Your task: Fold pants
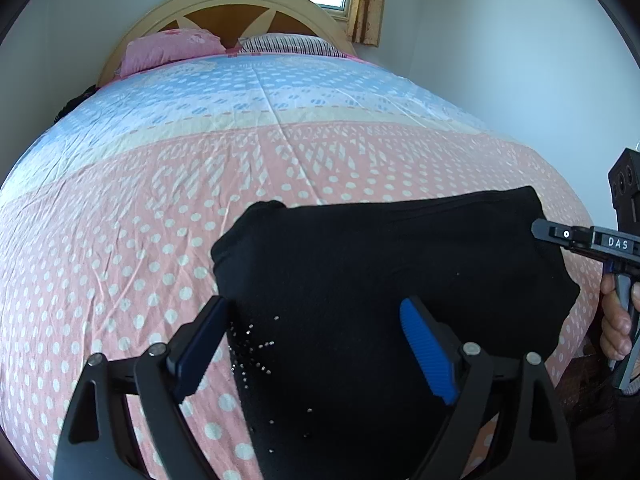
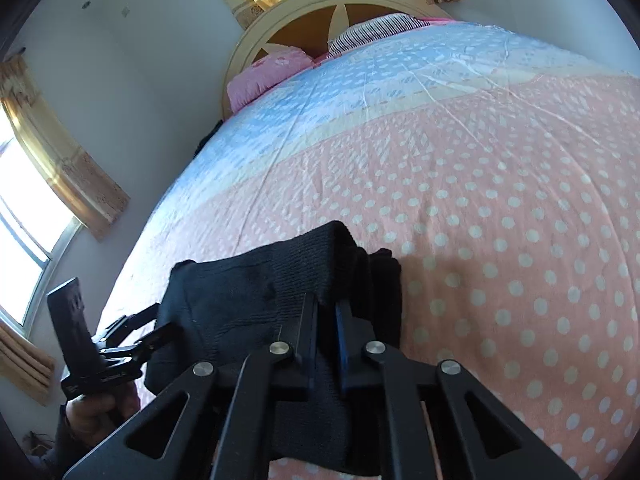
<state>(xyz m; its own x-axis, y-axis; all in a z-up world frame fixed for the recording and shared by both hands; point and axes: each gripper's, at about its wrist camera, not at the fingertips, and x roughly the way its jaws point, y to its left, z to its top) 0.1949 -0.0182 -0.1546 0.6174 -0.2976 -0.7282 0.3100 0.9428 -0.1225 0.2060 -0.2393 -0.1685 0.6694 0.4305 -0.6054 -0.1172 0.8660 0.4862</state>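
My right claw (image 2: pixel 326 312) is clenched on the far right edge of the black pants (image 1: pixel 380 280), which lie mostly folded on the bed (image 1: pixel 160 200). Left claw (image 1: pixel 316 344) is spread wide over the near left part, gripping nothing. So the right one's nearer the next fold, I'd say.

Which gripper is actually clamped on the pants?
The right gripper, jaws pinched on a fold of the black pants; the left gripper hangs wide open above them.

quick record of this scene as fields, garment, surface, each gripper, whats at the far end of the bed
garment: black pants, folded into a compact bundle
surface: bed with pink and blue dotted sheet
left gripper: open, jaws on either side of the near part of the pants, not pressing
right gripper: shut on a fold of the pants
far end: pink pillow, striped pillow, headboard
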